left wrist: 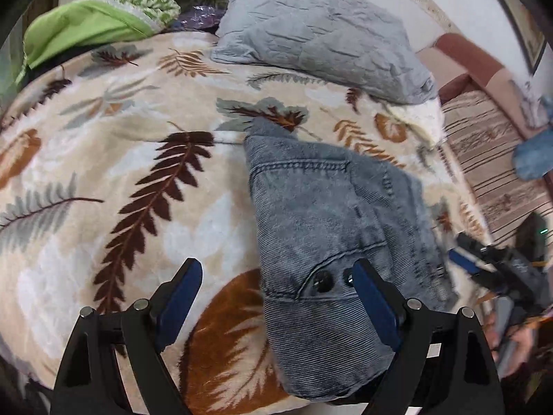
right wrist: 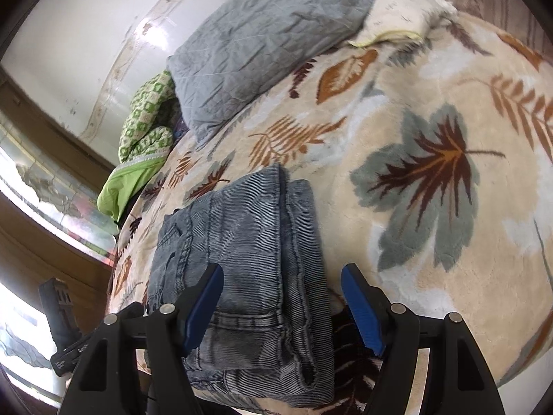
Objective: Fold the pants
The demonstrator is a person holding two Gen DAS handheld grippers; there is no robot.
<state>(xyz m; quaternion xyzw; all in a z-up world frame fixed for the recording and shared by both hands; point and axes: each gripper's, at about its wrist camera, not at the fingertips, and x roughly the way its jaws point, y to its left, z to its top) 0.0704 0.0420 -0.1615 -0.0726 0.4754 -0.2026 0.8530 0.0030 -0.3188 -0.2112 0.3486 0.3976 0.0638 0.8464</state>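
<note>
Your left gripper [left wrist: 276, 297] and right gripper [right wrist: 281, 297] both have their jaws spread and grasping nothing, with the folded pants [right wrist: 242, 269] lying between and just beyond them on the bed's leaf-print blanket [right wrist: 432, 121]. If you nudge the bundle while the jaws hover this close, a jaw could catch the top layer and drag the fold open on the soft surface.

Two close downward wrist views from opposite sides, sharing folded pants [left wrist: 331, 242] [right wrist: 249, 263].

One pair of jeans [left wrist: 328, 235] is lying at 6 o'clock; one pillow [left wrist: 311, 31] and one green blanket [left wrist: 86, 27] are resting at 12.
</note>
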